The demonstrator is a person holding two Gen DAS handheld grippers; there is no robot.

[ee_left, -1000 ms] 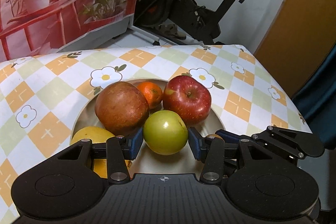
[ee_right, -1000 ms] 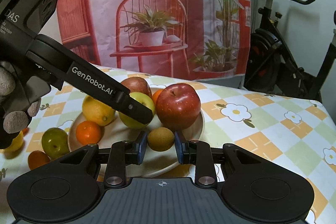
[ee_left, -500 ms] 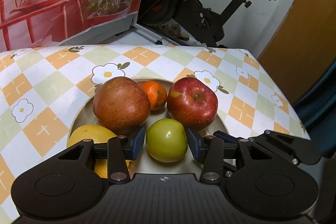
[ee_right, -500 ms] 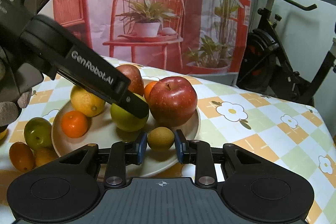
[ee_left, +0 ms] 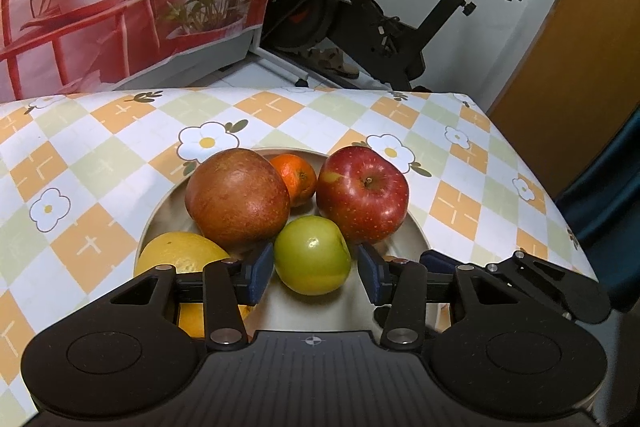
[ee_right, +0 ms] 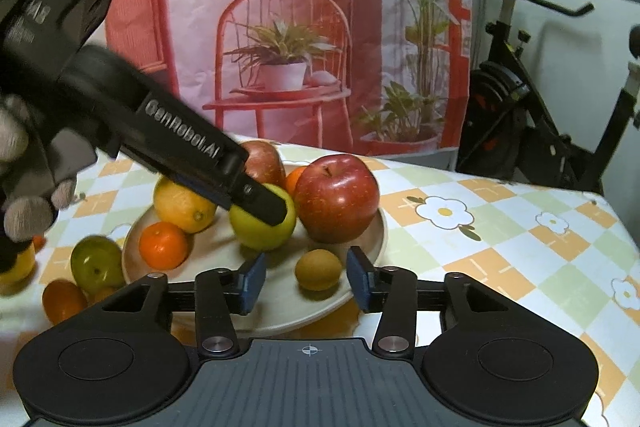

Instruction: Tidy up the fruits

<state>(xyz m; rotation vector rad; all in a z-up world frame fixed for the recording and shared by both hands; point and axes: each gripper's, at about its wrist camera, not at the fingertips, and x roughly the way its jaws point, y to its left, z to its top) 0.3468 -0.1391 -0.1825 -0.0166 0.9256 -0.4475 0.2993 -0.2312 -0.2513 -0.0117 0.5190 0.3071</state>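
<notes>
- Two pads of the right gripper (ee_right: 306, 285) are opening, clear of the small brown fruit (ee_right: 318, 269) lying between them on the plate (ee_right: 360, 283).
- Left gripper (ee_left: 314, 271), angled downward, brackets the green apple (ee_left: 312, 255); whether its pads press it, I cannot tell.

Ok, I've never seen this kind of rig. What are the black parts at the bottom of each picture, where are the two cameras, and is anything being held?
Each black part is a hand-held two-finger gripper with a camera looking along its fingers; a person carries one in each hand.

The left view shows the left gripper around a small green apple on the round beige plate; gaps show beside both pads, so it does not grip.

The right view shows the right gripper, its jaws opening around a small brownish round fruit lying on the plate, pads clear of it.

Also on the plate: a big red apple, a reddish-brown fruit, a yellow lemon and two oranges. More fruit lies on the checked tablecloth.
</notes>
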